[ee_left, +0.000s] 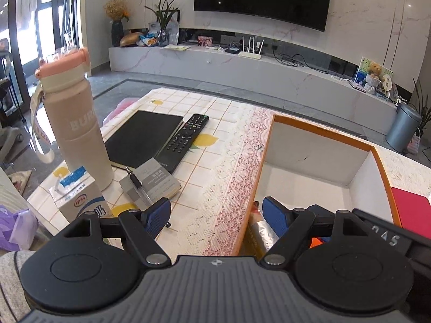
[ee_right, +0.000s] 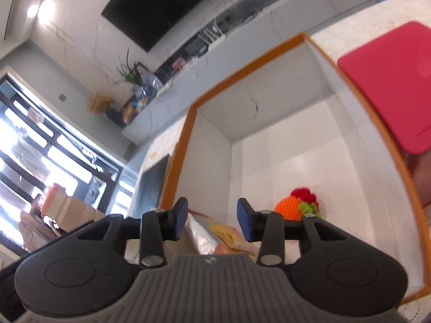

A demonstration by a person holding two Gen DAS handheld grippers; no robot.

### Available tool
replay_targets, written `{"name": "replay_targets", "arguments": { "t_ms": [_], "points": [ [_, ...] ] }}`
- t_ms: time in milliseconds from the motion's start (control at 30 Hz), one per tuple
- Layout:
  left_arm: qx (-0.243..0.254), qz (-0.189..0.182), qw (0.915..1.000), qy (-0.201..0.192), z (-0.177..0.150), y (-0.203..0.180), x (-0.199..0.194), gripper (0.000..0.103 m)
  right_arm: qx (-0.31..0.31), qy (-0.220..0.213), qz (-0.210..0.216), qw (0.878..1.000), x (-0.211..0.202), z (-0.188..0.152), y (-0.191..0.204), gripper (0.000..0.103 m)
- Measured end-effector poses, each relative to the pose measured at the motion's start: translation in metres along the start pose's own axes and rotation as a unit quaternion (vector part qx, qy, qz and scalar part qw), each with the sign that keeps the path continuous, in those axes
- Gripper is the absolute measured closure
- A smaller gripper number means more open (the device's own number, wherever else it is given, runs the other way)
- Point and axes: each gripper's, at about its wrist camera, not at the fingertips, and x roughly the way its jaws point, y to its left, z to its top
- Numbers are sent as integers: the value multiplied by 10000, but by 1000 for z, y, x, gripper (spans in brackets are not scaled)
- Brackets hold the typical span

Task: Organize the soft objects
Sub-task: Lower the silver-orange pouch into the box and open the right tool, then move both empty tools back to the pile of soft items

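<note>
An orange-rimmed white box stands on the table. In it lie a crocheted orange toy with a red and green top, and a silver and yellow packet. My right gripper hangs over the box's near end, open, with the packet below and between its fingers; the pads do not press on it. My left gripper is open wide and straddles the box's left wall, with one finger over the lace cloth and the other inside the box next to the packet.
Left of the box lie a black notebook, a remote, a small grey book with a pen, a pink-lidded bottle and a milk carton. A red flat thing lies right of the box.
</note>
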Motion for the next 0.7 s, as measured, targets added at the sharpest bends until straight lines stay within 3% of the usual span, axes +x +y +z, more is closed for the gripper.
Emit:
{"name": "replay_targets", "arguments": {
  "t_ms": [300,467,600,700],
  "points": [
    [373,-152,9984,-386,2,-18,-28,12,-166,-439,117,9988,-43,8,5,62],
    [475,-404,9958,-668,1,-33,-53,12,-673,-1063,-191,9919,-84,11,15,61],
    [504,-645,9931,-834,-1,-49,-72,12,-1558,-1857,-616,9682,-142,18,26,51],
    [542,-962,9892,-964,-3,-63,-87,12,-2580,-2349,-1216,9292,-189,23,35,48]
  ]
}}
